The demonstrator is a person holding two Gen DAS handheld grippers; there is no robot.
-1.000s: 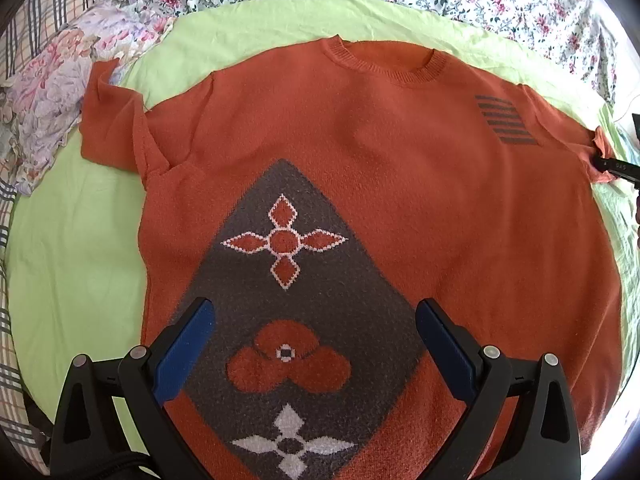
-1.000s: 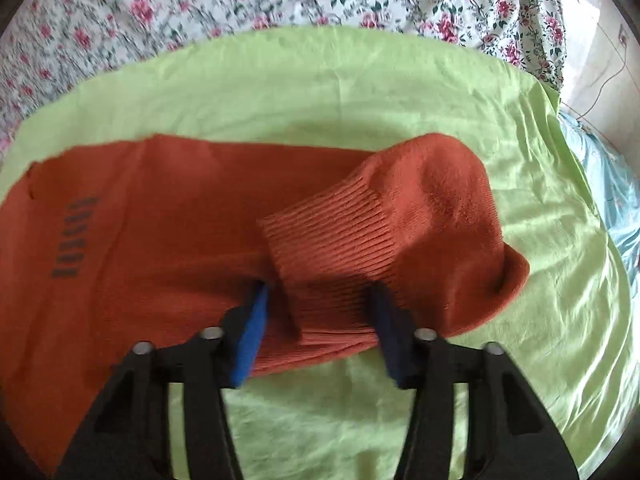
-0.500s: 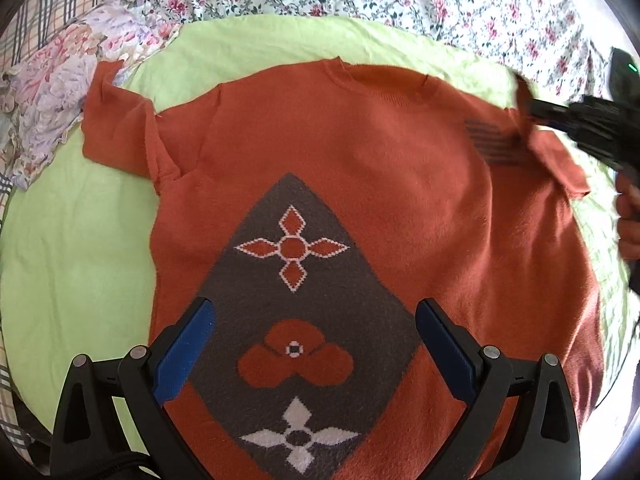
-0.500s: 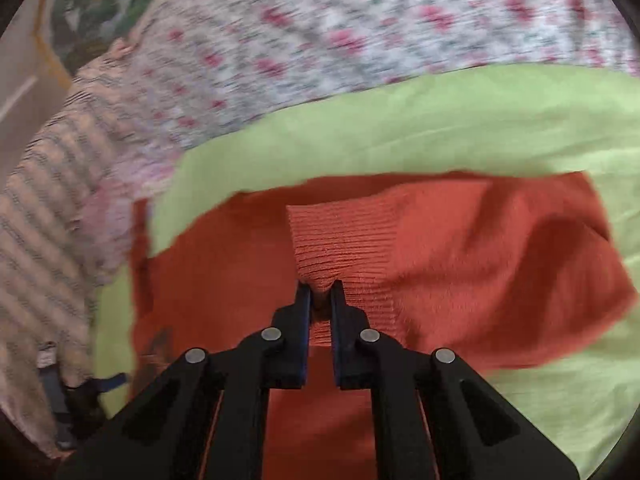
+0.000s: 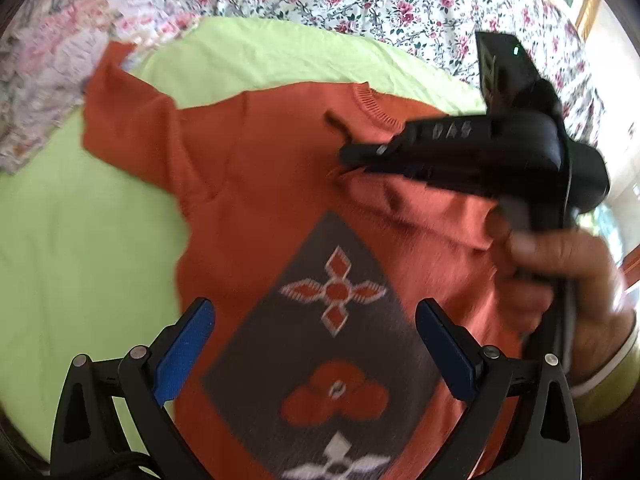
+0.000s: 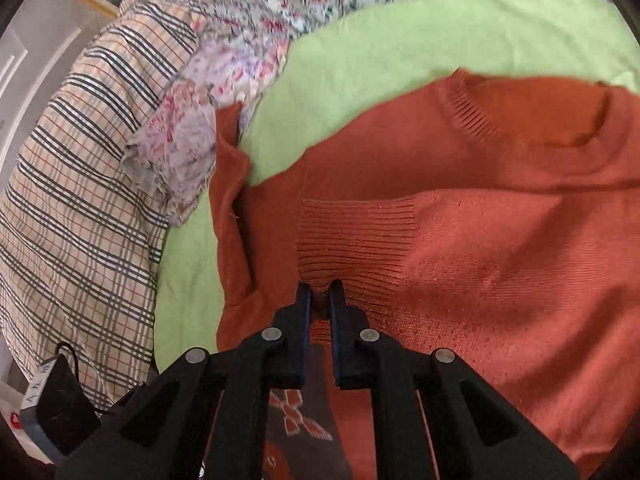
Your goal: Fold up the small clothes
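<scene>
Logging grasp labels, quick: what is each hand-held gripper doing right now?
Left hand-held gripper: open, holding nothing, above the orange sweater.
Right hand-held gripper: shut on the ribbed sleeve cuff.

Orange knit sweater [image 5: 256, 184] lies flat, one sleeve [image 6: 460, 256] folded across its chest

Left wrist view is all motion blur, and the sweater [image 5: 256, 184] hem runs off the bottom edge (right gripper [image 5: 360, 156] covers part of the collar too).
</scene>
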